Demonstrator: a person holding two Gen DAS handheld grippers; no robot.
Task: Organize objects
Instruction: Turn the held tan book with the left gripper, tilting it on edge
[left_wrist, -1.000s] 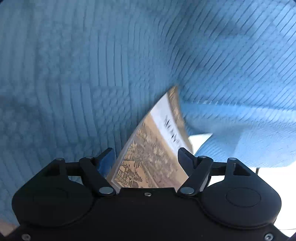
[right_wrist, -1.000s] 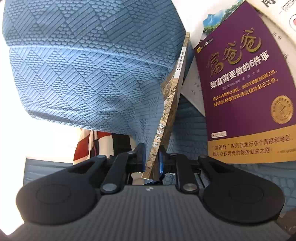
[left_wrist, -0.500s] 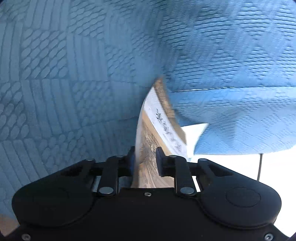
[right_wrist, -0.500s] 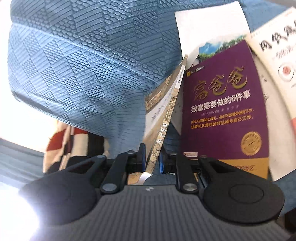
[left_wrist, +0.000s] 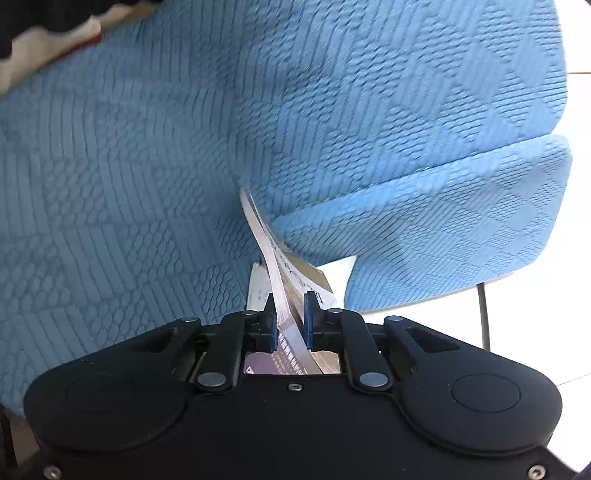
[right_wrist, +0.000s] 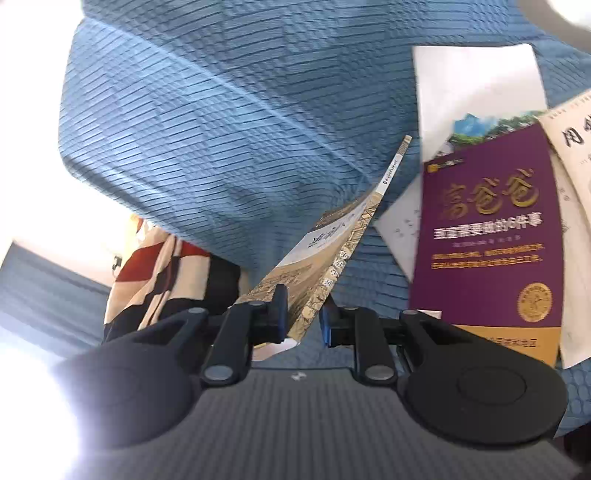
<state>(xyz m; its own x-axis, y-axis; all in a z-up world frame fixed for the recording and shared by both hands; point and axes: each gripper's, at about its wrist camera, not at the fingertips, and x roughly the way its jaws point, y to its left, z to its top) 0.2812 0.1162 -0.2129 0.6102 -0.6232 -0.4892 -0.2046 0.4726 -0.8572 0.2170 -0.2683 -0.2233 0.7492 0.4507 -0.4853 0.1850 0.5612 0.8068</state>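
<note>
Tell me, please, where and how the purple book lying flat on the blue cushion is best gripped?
Probably at the near bottom edge of the purple book, by its gold band, coming in low from the camera side. It lies flat on the blue cushion, so its cover offers nothing to pinch; that thin edge looks the most exposed. Its top and sides overlap white sheets and a cream book.

A home (books (right_wrist: 487, 240) strewn on blue sofa (right_wrist: 221, 129)).

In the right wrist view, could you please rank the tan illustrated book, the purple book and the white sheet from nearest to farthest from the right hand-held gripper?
From the right hand-held gripper:
1. Tan illustrated book, between its fingers.
2. Purple book, lying to the right on the blue cushion.
3. White sheet, beyond the purple book, upper right.
</note>
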